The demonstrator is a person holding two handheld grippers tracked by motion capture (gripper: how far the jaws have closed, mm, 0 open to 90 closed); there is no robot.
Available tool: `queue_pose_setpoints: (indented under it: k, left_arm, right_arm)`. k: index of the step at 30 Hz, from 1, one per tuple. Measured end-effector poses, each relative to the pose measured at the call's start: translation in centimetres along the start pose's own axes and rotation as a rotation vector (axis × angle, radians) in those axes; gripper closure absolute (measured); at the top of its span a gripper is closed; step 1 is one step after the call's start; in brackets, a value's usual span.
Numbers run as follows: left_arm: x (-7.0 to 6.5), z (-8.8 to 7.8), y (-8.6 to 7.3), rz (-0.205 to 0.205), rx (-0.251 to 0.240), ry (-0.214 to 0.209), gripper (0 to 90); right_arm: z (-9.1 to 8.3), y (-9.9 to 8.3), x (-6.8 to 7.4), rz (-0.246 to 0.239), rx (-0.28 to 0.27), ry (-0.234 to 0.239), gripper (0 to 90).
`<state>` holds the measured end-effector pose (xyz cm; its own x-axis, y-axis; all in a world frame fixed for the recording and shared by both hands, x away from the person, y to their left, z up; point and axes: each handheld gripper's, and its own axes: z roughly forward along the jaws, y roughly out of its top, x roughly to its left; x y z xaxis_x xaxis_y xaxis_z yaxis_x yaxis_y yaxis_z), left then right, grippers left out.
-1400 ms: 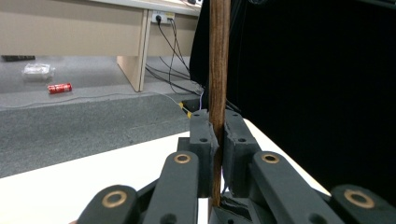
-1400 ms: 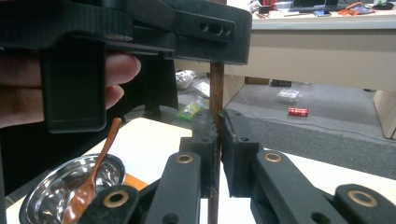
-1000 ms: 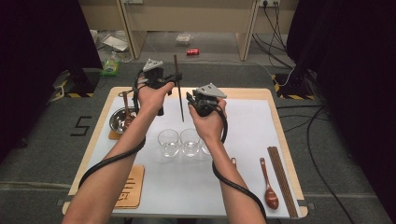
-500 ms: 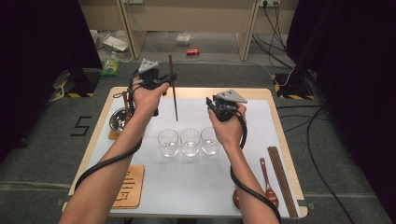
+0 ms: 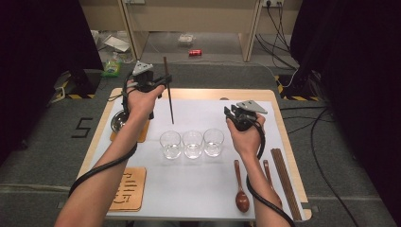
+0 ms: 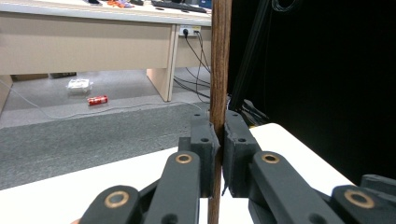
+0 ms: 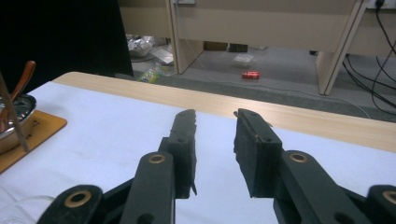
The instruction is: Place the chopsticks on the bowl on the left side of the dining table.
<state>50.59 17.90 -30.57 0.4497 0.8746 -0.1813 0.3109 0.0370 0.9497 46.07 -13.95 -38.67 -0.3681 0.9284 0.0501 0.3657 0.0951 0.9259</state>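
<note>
My left gripper (image 5: 160,83) is shut on a dark wooden chopstick (image 5: 168,92), which hangs upright above the far left of the white mat (image 5: 198,189). In the left gripper view the chopstick (image 6: 219,70) runs straight up between the pads of the left gripper (image 6: 219,149). My right gripper (image 5: 232,113) hovers over the mat right of the three glasses (image 5: 193,143). Its jaws have just been opening, and in the right gripper view nothing lies between the pads of the right gripper (image 7: 215,123).
A metal bowl (image 5: 118,122) sits on a wooden coaster at the left; the bowl (image 7: 14,121) holds a spoon and a stick. A wooden spoon (image 5: 241,194), a second spoon (image 5: 268,175) and several chopsticks (image 5: 283,179) lie at the right. A wooden board (image 5: 127,188) lies at the front left.
My right gripper has moved to the right, away from the chopstick, and a little lower, and its jaws stand wider. The left gripper keeps the chopstick almost in place.
</note>
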Motion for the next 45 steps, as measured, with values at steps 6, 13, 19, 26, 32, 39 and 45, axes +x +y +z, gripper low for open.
queue_pose_setpoints:
  k: [6,13,19,26,32,39,45]
  left_arm:
    - [0.6,-1.0,0.0,0.004,-0.006,0.016,83.8]
    - [1.2,-2.4,-0.1,0.014,-0.013,0.043,83.9]
    - [1.8,-3.5,-0.2,0.016,-0.018,0.053,83.9]
    - [2.4,-4.8,-0.6,0.013,-0.027,0.066,83.9]
    - [3.0,-6.1,-0.8,0.018,-0.025,0.084,83.9]
    - [3.8,-7.6,-1.3,0.016,-0.022,0.113,83.9]
    - [4.5,-8.9,-1.9,0.007,-0.026,0.128,83.9]
  right_arm:
    - [-1.0,-0.8,-1.1,0.006,0.004,-0.018,67.7]
    - [-2.5,-1.9,-2.3,0.008,-0.004,-0.046,67.8]
    - [-3.3,-2.7,-3.1,0.010,0.004,-0.061,67.6]
    - [-3.9,-3.7,-3.8,0.015,0.015,-0.076,67.4]
    - [-4.4,-5.0,-4.4,0.026,0.031,-0.079,67.4]
    - [-4.9,-6.2,-5.0,0.040,0.043,-0.092,67.4]
    - [-5.3,-7.1,-5.4,0.048,0.046,-0.102,66.9]
